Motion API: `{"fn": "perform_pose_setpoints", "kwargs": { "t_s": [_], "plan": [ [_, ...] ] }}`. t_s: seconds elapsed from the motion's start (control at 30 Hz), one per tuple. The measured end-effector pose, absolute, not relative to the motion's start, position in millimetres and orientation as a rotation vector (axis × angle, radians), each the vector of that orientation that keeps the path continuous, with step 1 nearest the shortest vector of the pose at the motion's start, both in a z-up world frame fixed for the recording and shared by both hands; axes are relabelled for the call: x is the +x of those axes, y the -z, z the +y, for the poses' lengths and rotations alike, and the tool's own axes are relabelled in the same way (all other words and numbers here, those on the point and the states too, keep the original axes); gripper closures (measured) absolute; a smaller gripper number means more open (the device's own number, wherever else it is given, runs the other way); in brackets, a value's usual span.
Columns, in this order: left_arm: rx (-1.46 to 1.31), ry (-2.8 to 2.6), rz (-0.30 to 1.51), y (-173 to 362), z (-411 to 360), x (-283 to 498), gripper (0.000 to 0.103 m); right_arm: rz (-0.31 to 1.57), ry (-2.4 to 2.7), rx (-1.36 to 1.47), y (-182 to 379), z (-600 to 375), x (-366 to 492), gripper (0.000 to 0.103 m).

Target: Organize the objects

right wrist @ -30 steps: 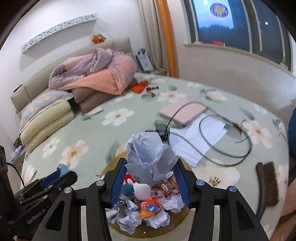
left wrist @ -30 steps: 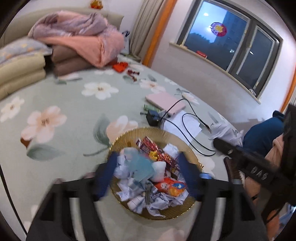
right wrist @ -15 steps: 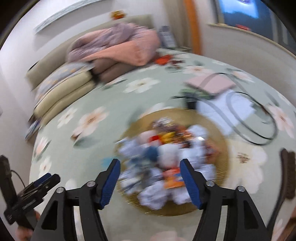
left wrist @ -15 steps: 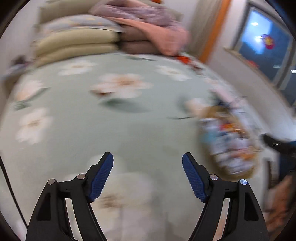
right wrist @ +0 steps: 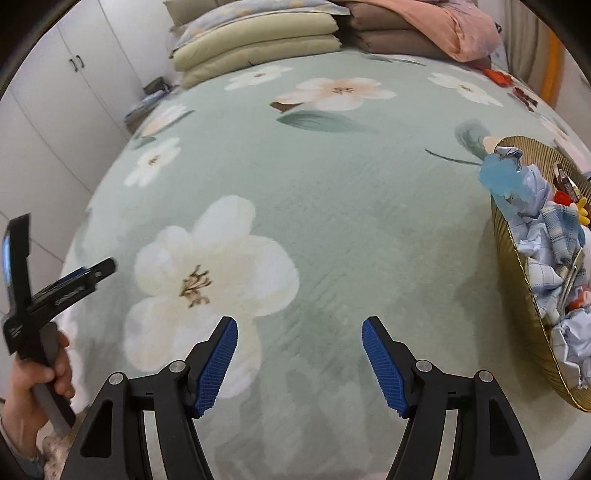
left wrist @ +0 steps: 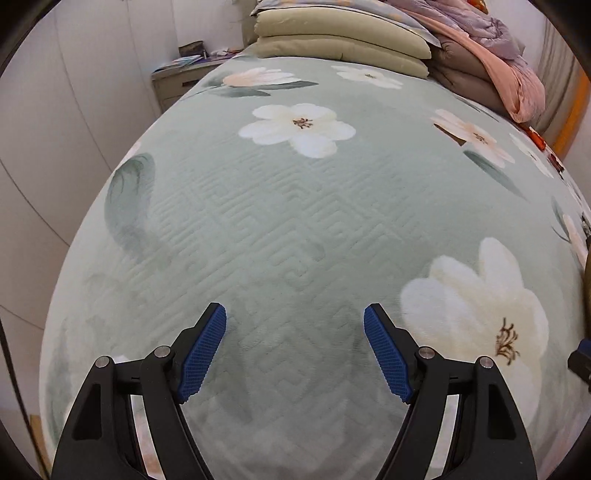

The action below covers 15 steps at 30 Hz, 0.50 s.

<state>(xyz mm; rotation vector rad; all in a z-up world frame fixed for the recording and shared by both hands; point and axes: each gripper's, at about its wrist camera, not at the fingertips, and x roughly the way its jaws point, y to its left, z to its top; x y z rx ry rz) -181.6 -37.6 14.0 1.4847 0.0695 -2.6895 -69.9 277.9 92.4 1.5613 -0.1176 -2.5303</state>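
Note:
A gold ribbed bowl (right wrist: 517,291) sits on the bed at the right edge of the right wrist view. It holds crumpled checked paper (right wrist: 554,236), a pale blue piece (right wrist: 500,177) and small red and yellow items. My right gripper (right wrist: 299,354) is open and empty, low over the green floral bedspread (right wrist: 332,206), left of the bowl. My left gripper (left wrist: 295,347) is open and empty over bare bedspread (left wrist: 280,221). The left gripper also shows at the left edge of the right wrist view (right wrist: 59,291), held in a hand.
Folded cream quilts (left wrist: 340,33) and a pink blanket pile (left wrist: 495,59) lie at the head of the bed. A nightstand (left wrist: 177,74) stands beyond the bed's left edge. White wardrobe doors (right wrist: 51,99) line the left wall. Small red items (right wrist: 498,75) lie far right.
Both grippers swung left, away from the bowl. The right gripper let go of the crumpled paper ball, and now points at bare bedspread with the bowl at its right edge.

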Motion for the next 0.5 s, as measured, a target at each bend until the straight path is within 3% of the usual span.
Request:
{"fn": "perform_pose_setpoints", "kwargs": {
  "t_s": [0.17,0.2,0.23,0.3,0.33,0.37,0.4,0.5],
  "plan": [
    [1.397,2.712,0.029,-9.2,-37.5,-168.5,0.013,-0.020,2.578,1.562,-79.8,273.4,-78.9,0.034],
    [1.382,2.707,0.036,-7.7,-39.8,-169.1,0.003,0.011,2.584,1.567,-74.9,270.5,-79.7,0.034],
    [1.378,2.693,0.043,-5.2,-42.2,-168.3,0.000,0.045,2.591,1.584,-66.1,267.3,-80.2,0.034],
    [1.370,2.704,0.080,-4.3,-45.8,-166.2,0.000,0.089,2.606,1.583,-57.3,263.4,-80.9,0.027],
    [1.370,2.701,0.071,-4.2,-44.8,-166.1,0.000,0.145,2.653,1.542,-57.3,260.9,-78.6,0.010],
    [1.364,2.698,0.062,-3.0,-43.4,-166.1,0.000,0.209,2.689,1.551,-55.1,259.9,-79.1,0.000],
    [1.348,2.701,0.051,-2.2,-41.9,-165.7,0.000,0.250,2.702,1.550,-51.7,259.7,-79.6,0.000],
    [1.350,2.710,0.078,-1.5,-44.9,-167.5,0.000,0.131,2.663,1.494,-48.2,275.3,-79.2,0.000]
  ]
}}
